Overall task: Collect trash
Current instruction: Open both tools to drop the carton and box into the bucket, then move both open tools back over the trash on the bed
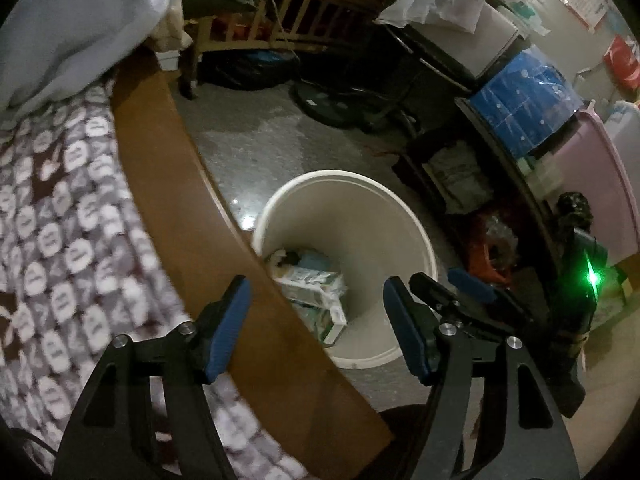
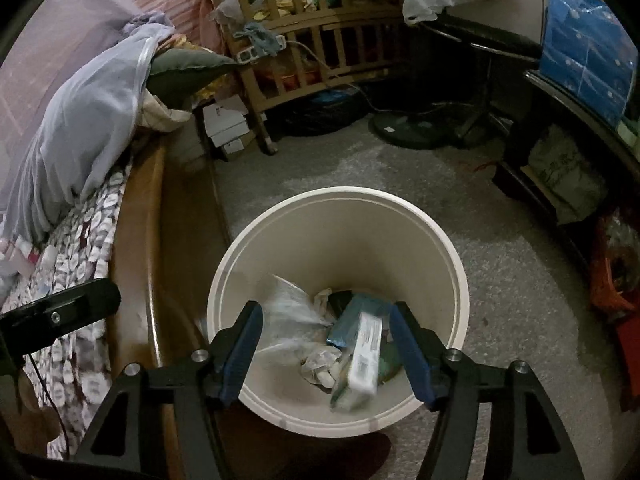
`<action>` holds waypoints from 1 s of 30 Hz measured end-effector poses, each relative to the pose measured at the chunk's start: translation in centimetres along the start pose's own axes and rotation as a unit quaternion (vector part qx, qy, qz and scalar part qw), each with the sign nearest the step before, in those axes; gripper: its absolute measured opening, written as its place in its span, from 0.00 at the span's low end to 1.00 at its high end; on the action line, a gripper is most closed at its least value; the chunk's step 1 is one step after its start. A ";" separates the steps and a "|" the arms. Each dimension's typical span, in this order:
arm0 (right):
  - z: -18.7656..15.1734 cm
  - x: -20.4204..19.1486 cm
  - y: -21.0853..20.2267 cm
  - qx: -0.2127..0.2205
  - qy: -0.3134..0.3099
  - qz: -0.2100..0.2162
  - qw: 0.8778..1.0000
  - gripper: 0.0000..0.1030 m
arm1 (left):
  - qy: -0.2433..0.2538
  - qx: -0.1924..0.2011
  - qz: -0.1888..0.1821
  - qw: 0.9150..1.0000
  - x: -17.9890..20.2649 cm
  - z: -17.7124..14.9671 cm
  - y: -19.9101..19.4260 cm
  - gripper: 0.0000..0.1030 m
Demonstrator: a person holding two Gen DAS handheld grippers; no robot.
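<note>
Right claw (image 2: 326,344): standing wide open directly above the white bin (image 2: 440,240), its blue pads (image 2: 408,354) gripping nothing. Between the pads, a white-and-teal box (image 2: 362,354) is appearing blurred over the trash already lying in the bin: a clear plastic bag (image 2: 286,312) and crumpled paper (image 2: 318,364). Whether the box is touching the pile cannot be told.

Left claw (image 1: 316,320): also standing wide open and holding nothing, hovering over the wooden bed rail (image 1: 168,168) just beside the bin (image 1: 360,208). In the left wrist view, the bin is sitting on the grey floor (image 1: 248,144) against the bed rail, with cartons (image 1: 316,292) showing at its bottom. The right claw (image 1: 442,280) is showing at the bin's far rim.

Surroundings: a patterned blanket (image 1: 60,216) is covering the bed, a pale sheet (image 2: 84,128) is lying heaped at its head, and a wooden crib (image 2: 316,40) is standing beyond the floor (image 2: 500,280).
</note>
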State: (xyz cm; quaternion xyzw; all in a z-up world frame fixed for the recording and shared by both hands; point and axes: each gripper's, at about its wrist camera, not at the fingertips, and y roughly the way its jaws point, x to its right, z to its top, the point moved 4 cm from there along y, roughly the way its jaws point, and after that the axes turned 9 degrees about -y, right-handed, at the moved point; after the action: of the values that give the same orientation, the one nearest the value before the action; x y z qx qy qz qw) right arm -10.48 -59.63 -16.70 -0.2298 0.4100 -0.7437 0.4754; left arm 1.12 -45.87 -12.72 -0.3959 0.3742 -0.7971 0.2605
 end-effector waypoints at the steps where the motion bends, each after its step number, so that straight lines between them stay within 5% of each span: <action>1: 0.0 -0.2 0.1 -0.002 -0.001 0.001 1.000 0.62 | 0.002 0.007 0.011 1.000 -0.3 -0.1 -0.3 0.66; 16: 0.2 -6.4 -0.4 -0.005 -0.054 0.029 0.998 0.62 | -0.035 0.048 0.112 0.992 -8.2 -1.5 -4.8 0.66; 30: 1.5 -19.3 -0.5 -0.002 -0.151 0.099 0.983 0.63 | -0.087 0.080 0.192 0.974 -19.0 -4.4 -11.9 0.66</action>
State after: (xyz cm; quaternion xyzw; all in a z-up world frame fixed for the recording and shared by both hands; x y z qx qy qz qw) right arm -1.12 -42.84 -14.54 -0.2986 0.3557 -0.6487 0.6030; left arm 6.55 -23.71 -13.19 -0.3623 0.3544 -0.7219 0.4711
